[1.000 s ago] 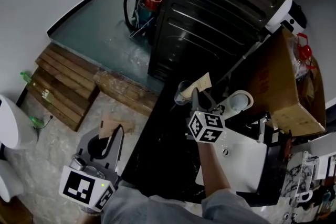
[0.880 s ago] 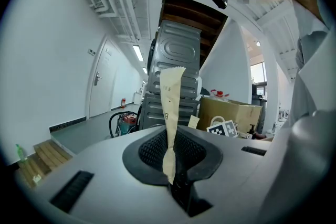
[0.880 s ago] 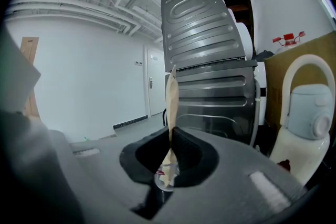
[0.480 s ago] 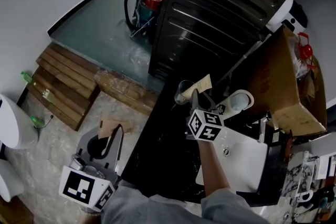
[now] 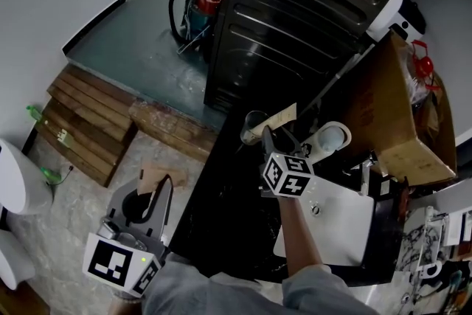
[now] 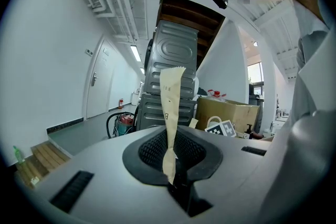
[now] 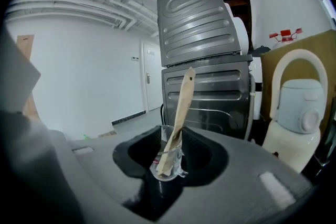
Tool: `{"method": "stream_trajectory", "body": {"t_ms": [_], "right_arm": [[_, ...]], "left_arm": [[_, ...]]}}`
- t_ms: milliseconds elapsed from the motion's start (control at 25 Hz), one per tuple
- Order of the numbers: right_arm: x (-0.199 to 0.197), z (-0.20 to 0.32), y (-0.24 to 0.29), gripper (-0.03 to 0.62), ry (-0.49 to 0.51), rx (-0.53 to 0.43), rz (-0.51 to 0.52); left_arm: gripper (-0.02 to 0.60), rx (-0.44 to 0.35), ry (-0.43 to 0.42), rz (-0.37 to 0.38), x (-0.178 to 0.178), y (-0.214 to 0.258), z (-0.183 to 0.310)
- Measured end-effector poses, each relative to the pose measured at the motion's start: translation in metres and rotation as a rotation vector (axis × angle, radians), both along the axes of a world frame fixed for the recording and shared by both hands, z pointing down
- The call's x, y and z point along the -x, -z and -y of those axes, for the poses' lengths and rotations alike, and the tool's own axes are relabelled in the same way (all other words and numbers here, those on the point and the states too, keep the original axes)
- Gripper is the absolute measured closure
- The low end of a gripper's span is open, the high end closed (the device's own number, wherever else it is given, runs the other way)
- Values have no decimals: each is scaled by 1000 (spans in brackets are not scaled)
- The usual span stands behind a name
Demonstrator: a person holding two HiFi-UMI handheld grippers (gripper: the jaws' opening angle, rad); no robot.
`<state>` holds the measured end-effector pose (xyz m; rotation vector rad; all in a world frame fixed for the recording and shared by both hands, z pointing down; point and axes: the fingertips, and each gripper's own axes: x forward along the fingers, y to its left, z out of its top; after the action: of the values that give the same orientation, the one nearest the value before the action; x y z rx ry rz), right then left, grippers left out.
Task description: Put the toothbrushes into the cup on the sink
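The right hand-held gripper [image 7: 169,157] has just been opening; its jaws now stand wide, with the clear cup [image 7: 176,169] between them on the black table [image 5: 221,210]. A paper-wrapped toothbrush [image 7: 181,107] leans inside the cup, free of the pads. The left hand-held gripper [image 6: 170,165], off the table's left edge, pinches a second wrapped toothbrush [image 6: 170,102] upright between narrow jaws.

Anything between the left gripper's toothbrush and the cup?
Yes: the right gripper sits at the cup, its jaws just opened with the cup between them. One wrapped toothbrush already stands inside. The left gripper holds the other toothbrush beside the counter.
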<state>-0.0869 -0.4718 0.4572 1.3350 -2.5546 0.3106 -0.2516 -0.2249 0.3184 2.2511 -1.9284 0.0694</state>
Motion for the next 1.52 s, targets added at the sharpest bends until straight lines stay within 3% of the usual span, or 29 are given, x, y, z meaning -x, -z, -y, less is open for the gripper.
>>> {"method": "stream_trajectory", "body": {"t_ms": [480,560,800,1200,1520], "right_arm": [[-36,-33,41,488,-36,-75,62],[-46,-42,51,545,-56,-110,49],[-74,-71,92,583,-89,-199,64],[-107,-124,142,595,-127,-302,94],[-110,-161,157,595,-105,-305,127]], "left_arm": [[552,-27,-79,-2,-23,7,5],[552,-31,-93,-3,-29,8,6],[552,-51,-147,-5,-47,13,11],[552,-68,-226,-13,-71,17,20],[552,-73,-270,-19,-84,17,27]]}}
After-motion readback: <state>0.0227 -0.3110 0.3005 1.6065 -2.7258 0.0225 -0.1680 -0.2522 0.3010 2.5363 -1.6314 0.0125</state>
